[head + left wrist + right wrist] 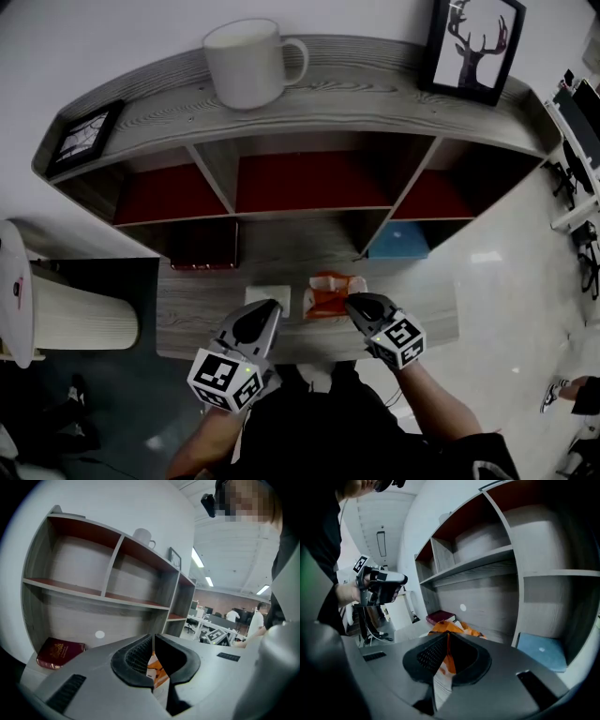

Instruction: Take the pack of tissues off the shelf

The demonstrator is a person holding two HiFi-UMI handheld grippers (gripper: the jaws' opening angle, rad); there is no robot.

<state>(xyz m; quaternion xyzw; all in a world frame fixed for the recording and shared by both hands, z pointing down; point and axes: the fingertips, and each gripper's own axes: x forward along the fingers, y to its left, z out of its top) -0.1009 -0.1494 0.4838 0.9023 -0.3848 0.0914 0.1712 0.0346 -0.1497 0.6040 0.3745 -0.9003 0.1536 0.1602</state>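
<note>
The orange and white pack of tissues (333, 293) lies on the grey wooden surface (197, 314) in front of the shelf unit (309, 112). My right gripper (352, 302) hovers at the pack's near right corner, jaws shut and empty. In the right gripper view the pack (457, 626) shows just beyond the shut jaw tips (447, 634). My left gripper (272, 305) is shut too, left of the pack and over a white square (267, 296). A sliver of orange pack (157, 670) shows under its jaws (153, 637).
A dark red book (202, 246) lies in the lower left compartment and a blue item (398, 242) in the lower right one. On the shelf top stand a white mug (248, 61) and a framed deer picture (473, 47). A white ribbed cylinder (75, 319) stands at left.
</note>
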